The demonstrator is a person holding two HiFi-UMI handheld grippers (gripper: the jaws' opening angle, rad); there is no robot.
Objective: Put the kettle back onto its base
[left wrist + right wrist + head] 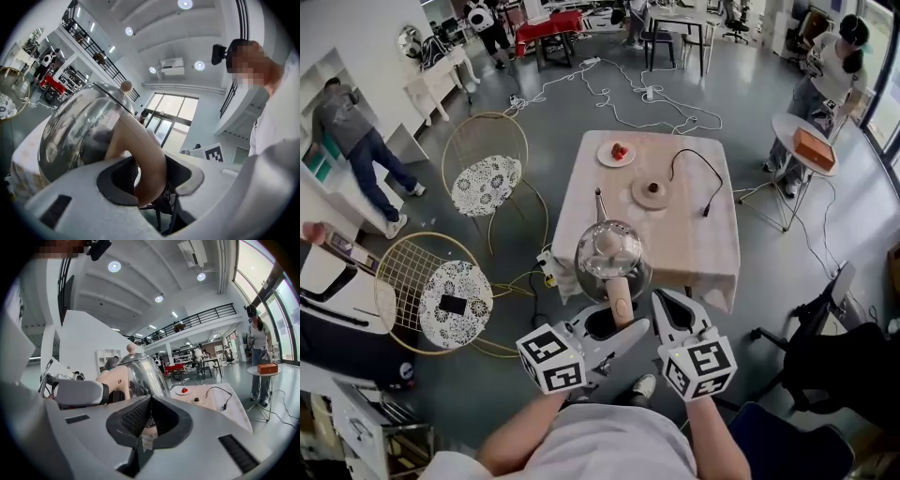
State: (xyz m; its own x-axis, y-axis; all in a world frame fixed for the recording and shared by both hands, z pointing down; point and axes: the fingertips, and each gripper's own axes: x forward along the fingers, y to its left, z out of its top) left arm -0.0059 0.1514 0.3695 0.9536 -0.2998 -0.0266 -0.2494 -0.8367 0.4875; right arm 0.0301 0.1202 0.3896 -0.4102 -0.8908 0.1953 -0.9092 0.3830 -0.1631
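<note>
A steel and glass kettle [612,251] with a beige handle [622,302] hangs in the air just in front of the table's near edge. My left gripper [619,323] is shut on that handle, and the left gripper view shows the handle [143,154] pinched between the dark pads, with the kettle body [79,131] ahead. My right gripper [670,309] sits close to the right of the handle, jaws together and holding nothing. The round base [652,192] with its black cord [698,169] lies mid-table. In the right gripper view the kettle [143,373] is ahead at the left and the base [196,400] lies beyond it.
The table [712,244] has a pale cloth and a plate of red fruit [617,153] at its far side. Two wire chairs [441,291] stand left. A small round table with an orange box [812,148] and a person stand right. Cables trail on the floor behind.
</note>
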